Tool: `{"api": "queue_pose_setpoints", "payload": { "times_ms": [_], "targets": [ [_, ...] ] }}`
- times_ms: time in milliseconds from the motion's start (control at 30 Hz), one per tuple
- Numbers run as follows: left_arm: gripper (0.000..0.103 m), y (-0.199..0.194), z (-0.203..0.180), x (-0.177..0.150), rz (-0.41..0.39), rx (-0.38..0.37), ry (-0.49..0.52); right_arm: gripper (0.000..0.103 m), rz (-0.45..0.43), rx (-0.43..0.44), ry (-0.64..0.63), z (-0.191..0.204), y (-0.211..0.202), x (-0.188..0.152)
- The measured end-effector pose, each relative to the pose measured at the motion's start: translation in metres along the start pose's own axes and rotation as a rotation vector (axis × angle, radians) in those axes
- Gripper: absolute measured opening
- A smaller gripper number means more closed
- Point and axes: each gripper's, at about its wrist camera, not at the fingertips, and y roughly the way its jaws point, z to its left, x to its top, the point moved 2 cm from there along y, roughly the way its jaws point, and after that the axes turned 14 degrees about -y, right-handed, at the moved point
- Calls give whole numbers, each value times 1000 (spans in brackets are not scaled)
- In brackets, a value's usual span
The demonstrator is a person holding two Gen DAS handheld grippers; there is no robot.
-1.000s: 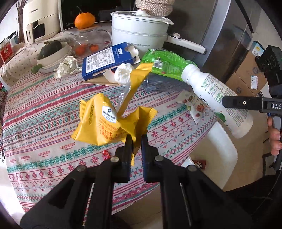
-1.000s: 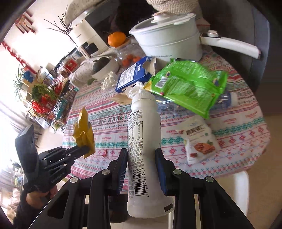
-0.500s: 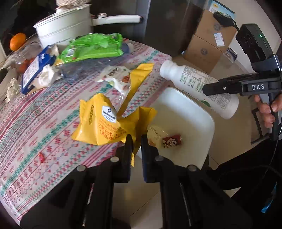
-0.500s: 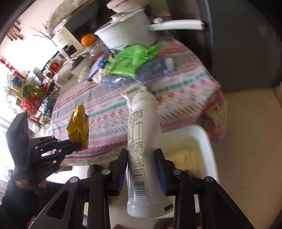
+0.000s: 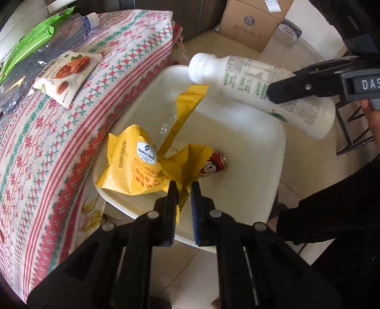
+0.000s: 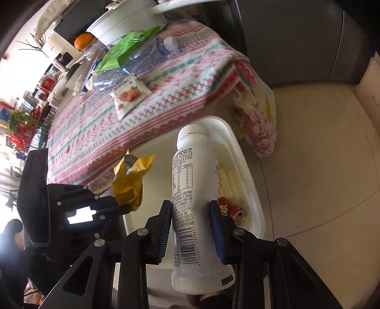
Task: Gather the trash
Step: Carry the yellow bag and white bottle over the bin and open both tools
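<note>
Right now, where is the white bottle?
In both wrist views, the white bottle is clamped in the right gripper, over the white bin beside the table.

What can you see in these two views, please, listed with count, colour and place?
yellow wrapper: one, yellow, over the bin
bottle: one, white, capped, over the bin
bin: one, white, on the floor beside the table
small wrapper: one, red, inside the bin
nut packet: one, white, on the tablecloth near the edge
green bag: one, green, farther back on the table
clear bottle: one, clear with a pale cap, lying beside the green bag
tablecloth: one, red, green and white pattern, over the table
pot: one, white, at the table's far side
cardboard box: one, brown, on the floor
left claw: black, shut on the yellow wrapper
right claw: black, shut on the bottle
</note>
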Motion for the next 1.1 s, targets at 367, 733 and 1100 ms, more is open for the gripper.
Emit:
{"api": "queue_pose_setpoints", "payload": {
  "times_ms": [367,733,1100],
  "targets": [
    [57,-25,12,4,-71,51,-1,33,27,-16,6,-11,5,-4],
    [72,-75,65,3,-135,112,-127,33,122,-45,-24,2,37,9],
    [79,-91,100,-17,-161,138,-234,33,285,-95,-47,15,98,23]
  ]
}}
